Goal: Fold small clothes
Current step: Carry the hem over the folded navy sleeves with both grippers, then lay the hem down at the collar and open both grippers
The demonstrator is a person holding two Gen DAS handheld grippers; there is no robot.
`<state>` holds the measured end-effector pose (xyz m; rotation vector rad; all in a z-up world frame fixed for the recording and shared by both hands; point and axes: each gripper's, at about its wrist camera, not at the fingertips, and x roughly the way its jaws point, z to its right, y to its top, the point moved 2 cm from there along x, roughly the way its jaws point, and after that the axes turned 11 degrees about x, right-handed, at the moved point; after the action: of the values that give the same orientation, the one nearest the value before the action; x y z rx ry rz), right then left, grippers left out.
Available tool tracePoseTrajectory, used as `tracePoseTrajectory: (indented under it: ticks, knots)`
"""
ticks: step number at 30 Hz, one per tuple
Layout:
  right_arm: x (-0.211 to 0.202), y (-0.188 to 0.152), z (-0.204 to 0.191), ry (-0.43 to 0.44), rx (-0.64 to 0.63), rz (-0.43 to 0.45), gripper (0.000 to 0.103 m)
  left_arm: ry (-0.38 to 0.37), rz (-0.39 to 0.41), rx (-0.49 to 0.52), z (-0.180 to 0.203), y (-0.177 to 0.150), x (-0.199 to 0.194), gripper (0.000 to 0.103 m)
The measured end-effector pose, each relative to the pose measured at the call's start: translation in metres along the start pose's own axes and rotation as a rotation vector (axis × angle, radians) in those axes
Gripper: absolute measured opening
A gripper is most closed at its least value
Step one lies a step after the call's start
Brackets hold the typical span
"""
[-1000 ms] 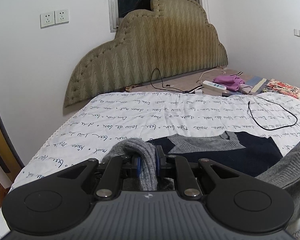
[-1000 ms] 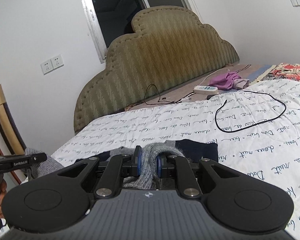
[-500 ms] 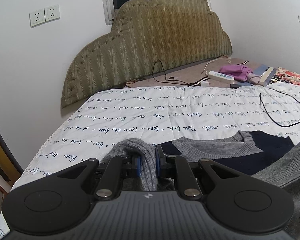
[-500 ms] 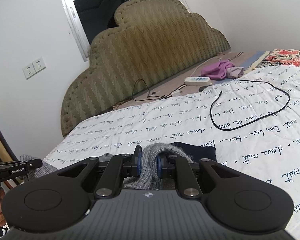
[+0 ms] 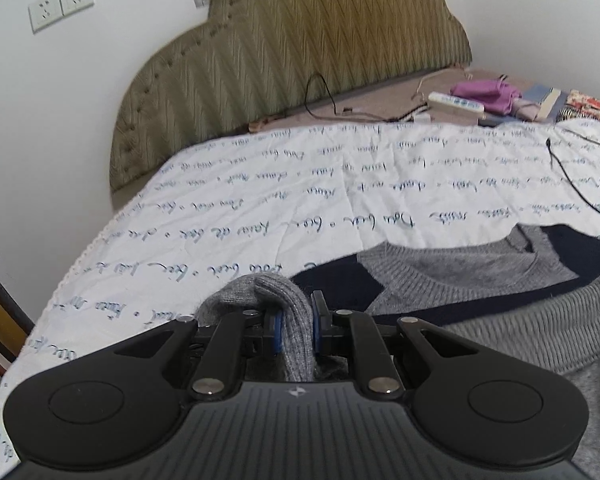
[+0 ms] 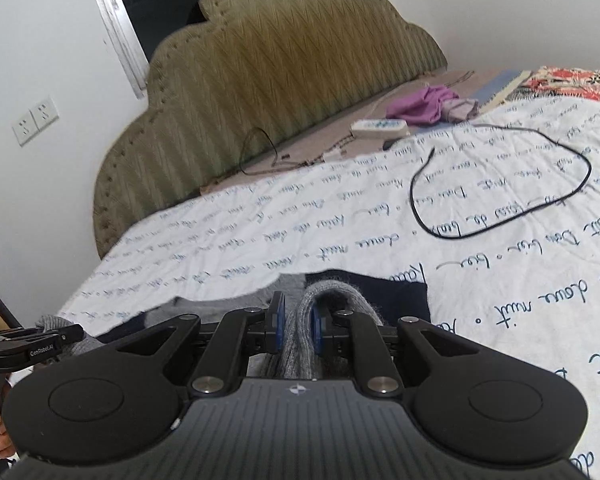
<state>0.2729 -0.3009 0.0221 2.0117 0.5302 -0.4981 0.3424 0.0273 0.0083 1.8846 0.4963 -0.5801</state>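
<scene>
My left claw (image 5: 295, 325) pinches a fold of the grey-and-navy knitted sweater (image 5: 480, 276), and my right claw (image 6: 298, 325) pinches another grey ribbed fold of it. The sweater lies on the bed's white script-printed sheet (image 5: 300, 200), near its front edge.

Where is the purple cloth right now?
The purple cloth lies far up the bed in the right wrist view, upper right, just behind the white power strip and near the headboard.
</scene>
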Motion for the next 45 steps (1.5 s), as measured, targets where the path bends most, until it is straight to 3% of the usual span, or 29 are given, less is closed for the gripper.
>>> tracePoseTrajectory:
  ticks: [7,11,15,20,25,30,35,37,39,42,45]
  knots:
    - [0.027,0.003,0.018,-0.041,0.032,-0.052,0.018,-0.034,-0.070,-0.038,-0.002,-0.002,0.028,0.014]
    - [0.044,0.010,0.036,-0.024,0.145,-0.117,0.021,-0.085,-0.120,-0.067,-0.006,0.001,0.041,0.014]
    - [0.060,0.012,0.057,-0.008,0.276,-0.180,0.032,-0.167,-0.174,-0.142,-0.019,0.003,0.052,0.016]
    - [0.064,0.011,0.070,0.041,0.370,-0.217,0.041,-0.321,-0.233,-0.370,-0.057,0.001,0.065,0.016]
    - [0.067,0.022,0.071,0.137,0.464,-0.277,0.071,-0.515,-0.295,-0.653,-0.091,-0.013,0.084,0.021]
    - [0.073,0.033,0.084,0.231,0.633,-0.322,0.071,-0.593,-0.298,-0.763,-0.106,-0.019,0.092,0.021]
    - [0.077,0.036,0.104,0.310,0.792,-0.269,0.072,-0.704,-0.278,-0.948,-0.119,-0.030,0.100,0.026]
    - [0.078,0.034,0.113,0.333,0.854,-0.233,0.074,-0.701,-0.268,-0.993,-0.124,-0.034,0.102,0.033]
    - [0.077,0.033,0.119,0.288,0.861,-0.200,0.075,-0.676,-0.262,-1.007,-0.129,-0.036,0.102,0.035]
    - [0.075,0.033,0.117,0.223,0.788,-0.186,0.075,-0.654,-0.217,-1.013,-0.137,-0.035,0.096,0.035]
    - [0.063,0.036,0.103,0.212,0.683,-0.130,0.075,-0.578,-0.156,-0.915,-0.139,-0.025,0.081,0.035]
